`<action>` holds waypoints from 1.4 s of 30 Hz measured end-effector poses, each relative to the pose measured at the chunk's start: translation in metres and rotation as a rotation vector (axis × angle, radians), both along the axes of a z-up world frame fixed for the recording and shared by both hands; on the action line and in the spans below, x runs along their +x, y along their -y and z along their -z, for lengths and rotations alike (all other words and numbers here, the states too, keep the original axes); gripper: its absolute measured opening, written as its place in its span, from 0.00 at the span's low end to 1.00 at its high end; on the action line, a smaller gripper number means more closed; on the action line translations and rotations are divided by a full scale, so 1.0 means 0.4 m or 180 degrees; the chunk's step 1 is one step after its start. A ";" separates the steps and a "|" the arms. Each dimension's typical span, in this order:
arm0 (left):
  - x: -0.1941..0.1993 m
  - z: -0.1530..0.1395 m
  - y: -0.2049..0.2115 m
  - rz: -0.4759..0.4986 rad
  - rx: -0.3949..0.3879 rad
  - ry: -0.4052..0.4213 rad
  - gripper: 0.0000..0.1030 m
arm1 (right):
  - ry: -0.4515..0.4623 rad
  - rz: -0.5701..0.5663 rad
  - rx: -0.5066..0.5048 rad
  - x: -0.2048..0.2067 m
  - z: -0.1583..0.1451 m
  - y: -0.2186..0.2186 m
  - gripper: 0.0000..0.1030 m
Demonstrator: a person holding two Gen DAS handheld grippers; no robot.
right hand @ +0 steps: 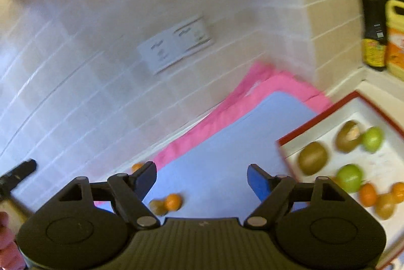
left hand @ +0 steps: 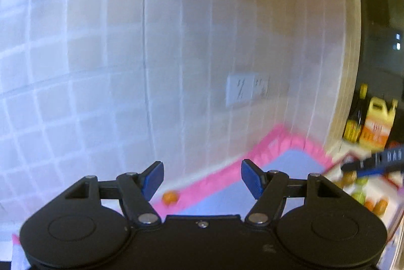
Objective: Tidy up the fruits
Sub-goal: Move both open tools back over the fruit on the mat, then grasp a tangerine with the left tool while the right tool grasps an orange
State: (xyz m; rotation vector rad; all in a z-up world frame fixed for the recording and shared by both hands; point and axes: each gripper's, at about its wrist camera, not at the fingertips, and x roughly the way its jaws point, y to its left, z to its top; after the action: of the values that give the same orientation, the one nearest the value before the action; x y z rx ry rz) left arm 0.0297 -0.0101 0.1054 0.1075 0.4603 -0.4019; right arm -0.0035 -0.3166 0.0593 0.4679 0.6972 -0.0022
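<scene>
In the right wrist view my right gripper (right hand: pixel 202 179) stands open and empty above a blue mat (right hand: pixel 227 143). A small orange (right hand: pixel 173 201) and a brownish fruit (right hand: pixel 157 207) lie touching on the mat just below it. Another orange (right hand: pixel 137 166) peeks out behind the left finger. To the right, a white tray with a red rim (right hand: pixel 328 113) holds two kiwis (right hand: pixel 313 157), green fruits (right hand: pixel 351 178) and small oranges (right hand: pixel 367 194). My left gripper (left hand: pixel 202 179) is also open and empty, facing the wall. One orange (left hand: pixel 170 197) sits on the pink cloth (left hand: pixel 222 176) below it.
A tiled wall with a double socket (right hand: pixel 176 45) rises behind the pink cloth (right hand: pixel 227 106). A dark bottle (right hand: pixel 375 25) and a yellow jug (right hand: pixel 395 37) stand beyond the tray. The views are motion-blurred. A hand (right hand: pixel 5 232) shows at the lower left.
</scene>
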 end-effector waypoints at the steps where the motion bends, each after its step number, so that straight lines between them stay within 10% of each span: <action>1: 0.008 0.020 -0.011 -0.0013 0.0049 -0.0047 0.78 | -0.0024 -0.0046 -0.0022 0.011 0.007 -0.023 0.78; 20: 0.460 0.385 -0.065 -0.0794 -0.0610 -0.1442 0.67 | -0.0132 -0.1381 -0.0811 0.240 0.206 -0.283 0.58; 42: 0.642 0.559 0.043 -0.0925 -0.0517 -0.1710 0.64 | -0.0002 -0.2325 -0.1795 0.331 0.382 -0.357 0.46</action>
State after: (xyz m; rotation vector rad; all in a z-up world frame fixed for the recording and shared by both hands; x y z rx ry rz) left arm 0.2865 -0.0272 -0.1184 -0.2301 0.9565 -0.1752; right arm 0.1290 -0.1738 -0.0935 -0.3424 0.7985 0.4767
